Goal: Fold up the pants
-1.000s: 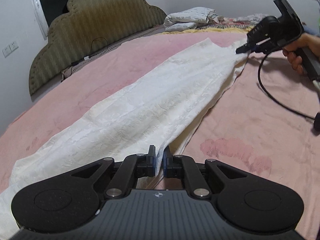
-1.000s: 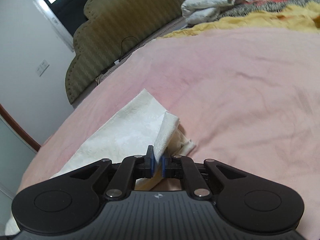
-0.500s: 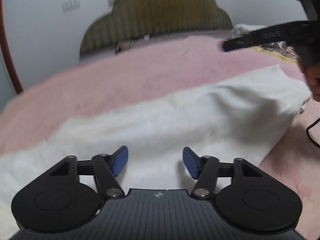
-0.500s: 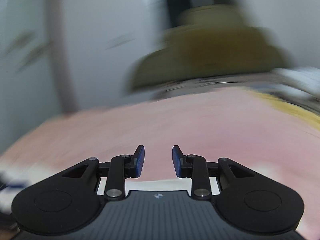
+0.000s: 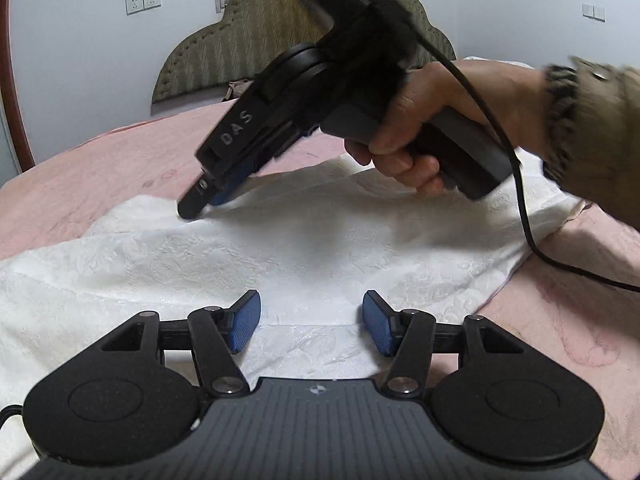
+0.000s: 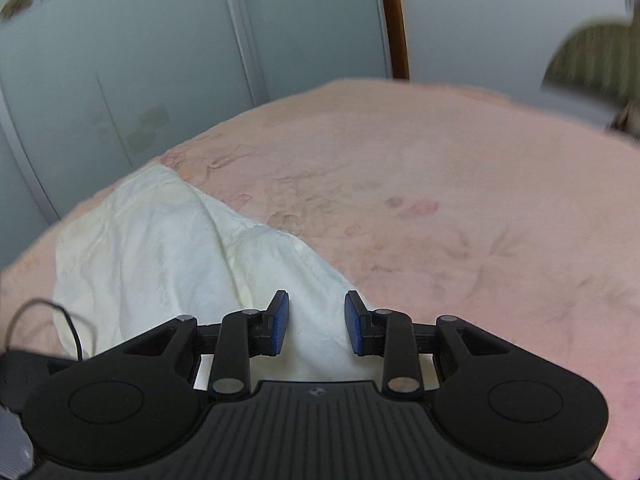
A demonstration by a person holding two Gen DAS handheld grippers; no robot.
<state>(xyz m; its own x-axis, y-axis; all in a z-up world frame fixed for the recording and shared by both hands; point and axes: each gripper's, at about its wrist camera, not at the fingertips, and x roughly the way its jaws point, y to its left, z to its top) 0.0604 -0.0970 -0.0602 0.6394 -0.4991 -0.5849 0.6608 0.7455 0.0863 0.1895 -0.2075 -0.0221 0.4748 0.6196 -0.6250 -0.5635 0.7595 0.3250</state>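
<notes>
Right now both of my grippers are empty, so I judge I am between folds. My left gripper stands fairly wide apart with nothing between its blue pads, and the white pants lie flat on the pink bed just ahead of and under its fingertips. My right gripper is parted more narrowly, also holding nothing, with a wrinkled stretch of the pants ahead and to its left. From the left wrist, my right gripper's tips sit down at the far edge of the cloth. Next, I reckon, each gripper needs a pinch on one end to carry it over.
</notes>
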